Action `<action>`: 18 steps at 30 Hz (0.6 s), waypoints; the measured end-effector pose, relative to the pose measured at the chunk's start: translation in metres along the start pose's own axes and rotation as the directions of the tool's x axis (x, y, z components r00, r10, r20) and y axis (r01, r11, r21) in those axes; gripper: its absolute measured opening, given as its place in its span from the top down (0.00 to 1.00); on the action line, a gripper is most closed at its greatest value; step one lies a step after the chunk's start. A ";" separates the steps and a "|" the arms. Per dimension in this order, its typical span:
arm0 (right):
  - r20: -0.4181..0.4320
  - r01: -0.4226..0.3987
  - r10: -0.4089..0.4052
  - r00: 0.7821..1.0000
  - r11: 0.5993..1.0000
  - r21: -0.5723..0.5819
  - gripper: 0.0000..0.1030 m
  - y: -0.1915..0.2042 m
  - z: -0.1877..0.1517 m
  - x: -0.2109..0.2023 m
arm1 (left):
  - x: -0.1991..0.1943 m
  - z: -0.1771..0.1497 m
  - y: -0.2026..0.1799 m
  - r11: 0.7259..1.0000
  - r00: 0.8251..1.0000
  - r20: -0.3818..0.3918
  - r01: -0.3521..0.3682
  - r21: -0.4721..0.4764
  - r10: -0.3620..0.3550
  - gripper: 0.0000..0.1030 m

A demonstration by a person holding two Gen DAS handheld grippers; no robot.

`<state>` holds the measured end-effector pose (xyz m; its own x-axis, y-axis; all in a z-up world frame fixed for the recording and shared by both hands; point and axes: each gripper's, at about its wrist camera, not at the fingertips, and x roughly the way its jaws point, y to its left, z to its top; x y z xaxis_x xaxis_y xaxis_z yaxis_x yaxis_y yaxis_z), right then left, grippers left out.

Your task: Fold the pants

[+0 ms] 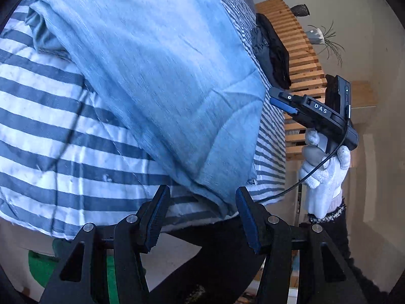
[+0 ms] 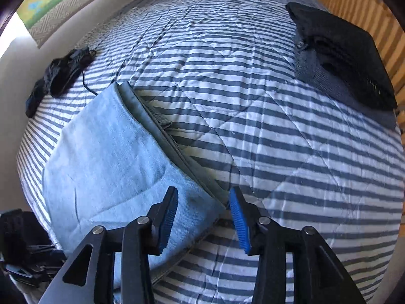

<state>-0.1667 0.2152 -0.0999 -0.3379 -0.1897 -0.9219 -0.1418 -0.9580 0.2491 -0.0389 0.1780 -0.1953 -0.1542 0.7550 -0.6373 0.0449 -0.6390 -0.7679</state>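
pants: light blue pants (image 2: 108,157) folded on striped quilt (image 2: 278,152), lower left of right view
axis: lower centre to upper left
my right gripper (image 2: 202,215): released, over near corner, nearer
my left gripper (image 1: 202,217): released, empty

on the blue-and-white striped quilted bedspread (image 2: 253,116) there is one pair of light blue folded pants (image 2: 108,152), one dark folded garment pile (image 2: 341,58) near its edge by the slatted wooden bed rail (image 2: 354,12), and one small crumpled black cloth item (image 2: 60,73) near the opposite edge. two black grippers with blue-padded fingers show, the left gripper (image 1: 202,217) and the right gripper (image 2: 202,217), both above the bedspread's near edge. one white-gloved hand (image 1: 324,167) shows off the side of the bedspread.
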 end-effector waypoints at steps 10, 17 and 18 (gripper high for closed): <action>-0.049 -0.107 0.120 0.992 0.971 0.212 0.80 -0.007 -0.013 0.035 | 0.037 0.001 -0.039 0.989 0.997 -0.066 -0.035 0.143 0.044 0.81; 0.088 -0.005 0.000 0.996 0.998 0.062 0.95 0.022 0.000 -0.011 | 0.042 -0.002 -0.067 0.978 0.999 -0.034 0.029 0.205 -0.022 0.82; 0.079 0.011 -0.015 0.997 0.998 0.054 0.95 0.022 0.001 -0.008 | 0.053 -0.004 -0.063 0.980 0.998 -0.055 0.013 0.201 -0.002 0.71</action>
<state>-0.1681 0.1962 -0.0868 -0.4080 -0.1574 -0.8993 -0.1954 -0.9471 0.2544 -0.0459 0.2588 -0.1806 -0.0993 0.7632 -0.6385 -0.1560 -0.6457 -0.7475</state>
